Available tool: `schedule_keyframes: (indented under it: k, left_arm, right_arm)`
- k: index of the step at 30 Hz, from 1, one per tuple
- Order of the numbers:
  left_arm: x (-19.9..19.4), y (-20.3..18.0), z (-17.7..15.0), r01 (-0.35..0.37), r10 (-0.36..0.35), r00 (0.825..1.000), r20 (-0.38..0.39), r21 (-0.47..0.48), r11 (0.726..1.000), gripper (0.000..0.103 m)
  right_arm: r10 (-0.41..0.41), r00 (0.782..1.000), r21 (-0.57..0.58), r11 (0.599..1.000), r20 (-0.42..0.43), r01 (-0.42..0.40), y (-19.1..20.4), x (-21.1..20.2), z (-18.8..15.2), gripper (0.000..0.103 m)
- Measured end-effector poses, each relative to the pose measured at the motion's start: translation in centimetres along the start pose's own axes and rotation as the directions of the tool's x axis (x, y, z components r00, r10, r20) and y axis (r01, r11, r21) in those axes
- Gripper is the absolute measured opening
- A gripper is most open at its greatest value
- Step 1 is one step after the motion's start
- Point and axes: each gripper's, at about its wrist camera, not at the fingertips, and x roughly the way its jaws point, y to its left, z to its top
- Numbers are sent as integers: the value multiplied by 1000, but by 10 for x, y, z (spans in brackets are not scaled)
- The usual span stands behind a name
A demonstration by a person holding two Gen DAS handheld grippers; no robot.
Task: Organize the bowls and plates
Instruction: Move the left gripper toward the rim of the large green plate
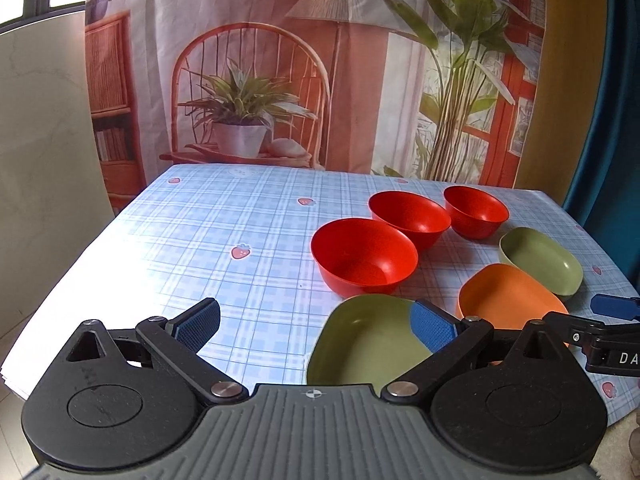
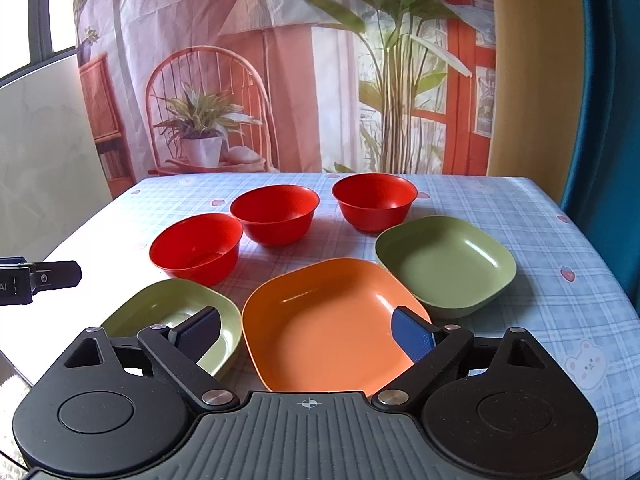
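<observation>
Six dishes sit on a tabletop (image 2: 520,216) covered in a blue checked cloth, seen from two hand-held tongs.

In the right wrist view, reading from the left of the frame: the near green plate (image 2: 176,312) lies at lower left, partly hidden behind the left pad of the right tongs (image 2: 308,334). Above it stands the near red bowl (image 2: 196,248), mouth up, with the middle red bowl (image 2: 276,214) just beside it to the upper right. The orange plate (image 2: 328,320), a rounded square lying flat, fills the lower centre between the pads, one corner toward the camera. The far red bowl (image 2: 374,202) stands apart at upper centre. The far green plate (image 2: 446,264) sits at right, its edge just beside the orange plate. The rounded-square plates show no clear long axis here.

The right tongs stand wide apart, pads above the orange plate, clamped on nothing that can be seen.

In the left wrist view, the left tongs (image 1: 316,326) are likewise spread wide, empty, with the near green plate at lower centre under the right pad. The printed backdrop (image 1: 280,60) hangs behind.
</observation>
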Motion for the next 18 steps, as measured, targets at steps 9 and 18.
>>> schedule_keyframes:
  k: [9, 18]
  left_arm:
    - [28, 2, -5, 50, -48, 997, -61, 32, 998, 74]
    - [47, 11, -16, 80, -80, 987, -141, -10, 997, 65]
  right_arm:
    - [72, 995, -26, 997, -70, -74, 13, 13, -7, 69]
    - [110, 986, -34, 993, -123, -115, 23, 24, -11, 52]
